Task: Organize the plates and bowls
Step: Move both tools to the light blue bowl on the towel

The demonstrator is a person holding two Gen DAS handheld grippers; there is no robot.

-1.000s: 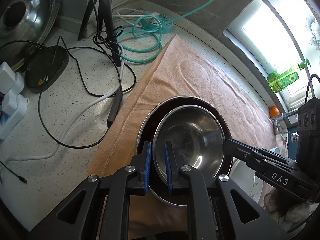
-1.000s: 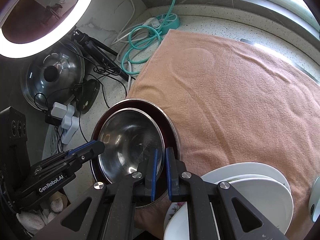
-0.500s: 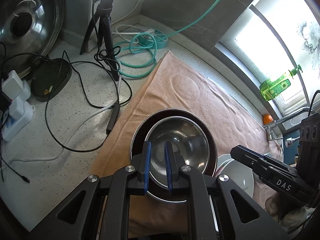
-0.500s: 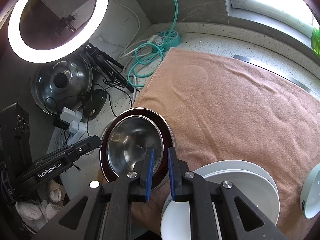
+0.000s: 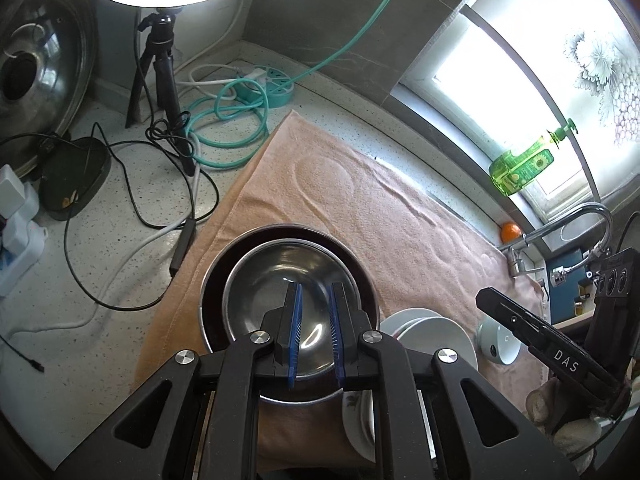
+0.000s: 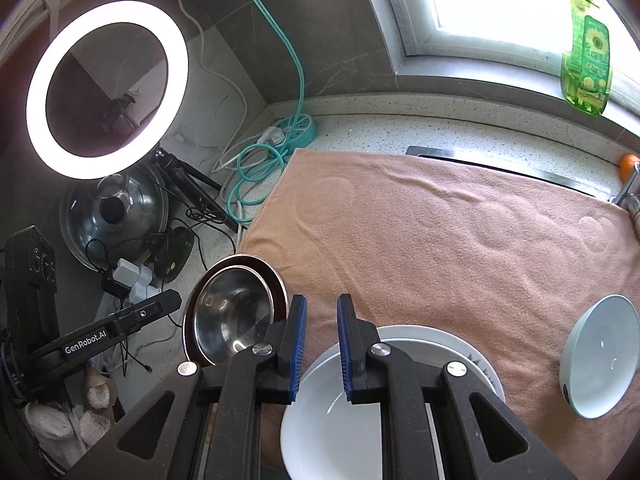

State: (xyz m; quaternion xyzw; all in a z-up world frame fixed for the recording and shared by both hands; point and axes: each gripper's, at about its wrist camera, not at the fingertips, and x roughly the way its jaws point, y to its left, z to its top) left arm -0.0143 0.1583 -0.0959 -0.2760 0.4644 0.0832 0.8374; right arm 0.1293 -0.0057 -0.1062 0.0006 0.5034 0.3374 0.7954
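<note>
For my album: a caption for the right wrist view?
Empty right gripper above stacked white plates, steel bowl nested alongside.

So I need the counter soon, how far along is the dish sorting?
Partly done. The steel bowl already sits nested in the dark bowl on the towel, and white plates are stacked beside it. Nothing is in hand: the left gripper and right gripper both hold nothing, jaws nearly shut. Left: the pale bowl lies alone, tilted, at the towel's far end.
</note>
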